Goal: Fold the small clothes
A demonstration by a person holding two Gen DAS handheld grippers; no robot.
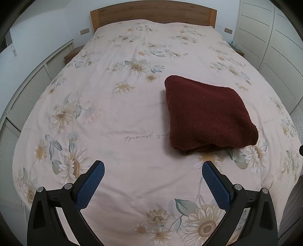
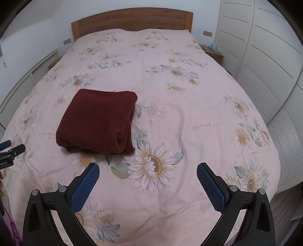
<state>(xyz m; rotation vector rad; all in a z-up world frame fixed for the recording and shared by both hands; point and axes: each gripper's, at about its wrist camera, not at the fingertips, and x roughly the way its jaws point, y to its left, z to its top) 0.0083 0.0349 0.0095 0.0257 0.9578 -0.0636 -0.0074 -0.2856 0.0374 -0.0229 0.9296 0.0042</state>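
A dark red knitted garment point(image 1: 206, 113) lies folded into a thick rectangle on the bed; in the right wrist view it point(image 2: 98, 121) sits left of centre. My left gripper point(image 1: 153, 166) is open and empty, hovering above the bedspread, short of the garment and to its left. My right gripper point(image 2: 147, 168) is open and empty, short of the garment and to its right. The tip of the left gripper point(image 2: 7, 149) shows at the left edge of the right wrist view.
A pink bedspread with sunflower print point(image 1: 121, 117) covers the whole bed. A wooden headboard point(image 1: 153, 16) stands at the far end. White slatted cabinets point(image 2: 265, 62) line the right side, and nightstands flank the bed.
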